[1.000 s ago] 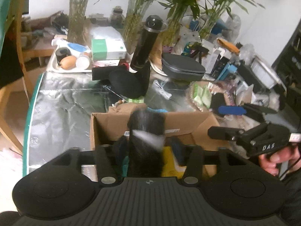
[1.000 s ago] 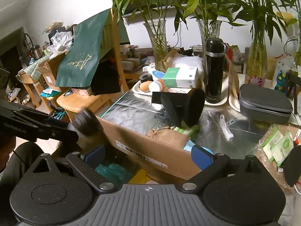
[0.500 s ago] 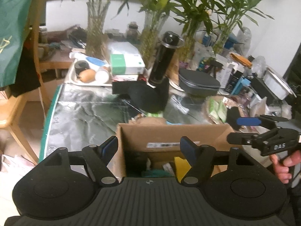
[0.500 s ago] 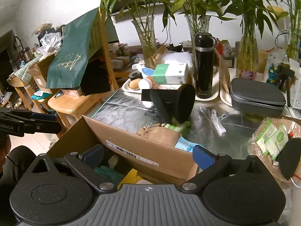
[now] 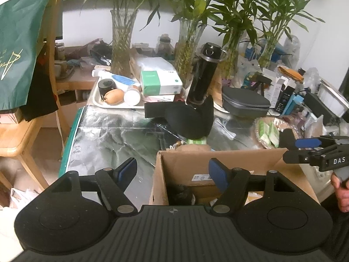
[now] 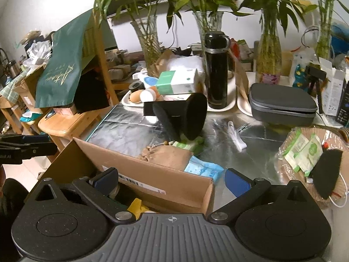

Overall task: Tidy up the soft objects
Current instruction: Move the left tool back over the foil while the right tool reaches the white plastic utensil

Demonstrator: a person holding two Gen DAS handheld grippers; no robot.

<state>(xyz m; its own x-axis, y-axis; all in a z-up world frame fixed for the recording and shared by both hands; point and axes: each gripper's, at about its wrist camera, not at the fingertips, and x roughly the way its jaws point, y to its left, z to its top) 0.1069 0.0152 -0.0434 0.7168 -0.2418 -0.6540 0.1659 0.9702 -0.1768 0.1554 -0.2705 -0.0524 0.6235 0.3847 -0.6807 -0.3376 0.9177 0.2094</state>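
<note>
My left gripper (image 5: 172, 171) stands open above the near left corner of the cardboard box (image 5: 218, 159), with nothing between its blue pads. A dark furry soft thing (image 5: 182, 194) lies inside the box just below it. My right gripper (image 6: 172, 180) is open too, over the box's (image 6: 152, 174) right end, where a yellow item (image 6: 136, 205) shows inside. Behind the box on the foil-covered table lie a tan cloth pouch (image 6: 168, 157), a light blue packet (image 6: 202, 168) and a black foam shape (image 6: 185, 115).
A black flask (image 5: 205, 74), a grey case (image 5: 244, 104), a tray with an egg (image 5: 113, 96) and glass vases of bamboo crowd the table's back. A basket of green packets (image 6: 305, 150) sits at the right. A wooden chair with a green bag (image 5: 17, 65) stands at the left.
The dark furry thing that my left gripper held over the box now lies in the box, and those jaws stand open. Both views have tilted upward a little.
</note>
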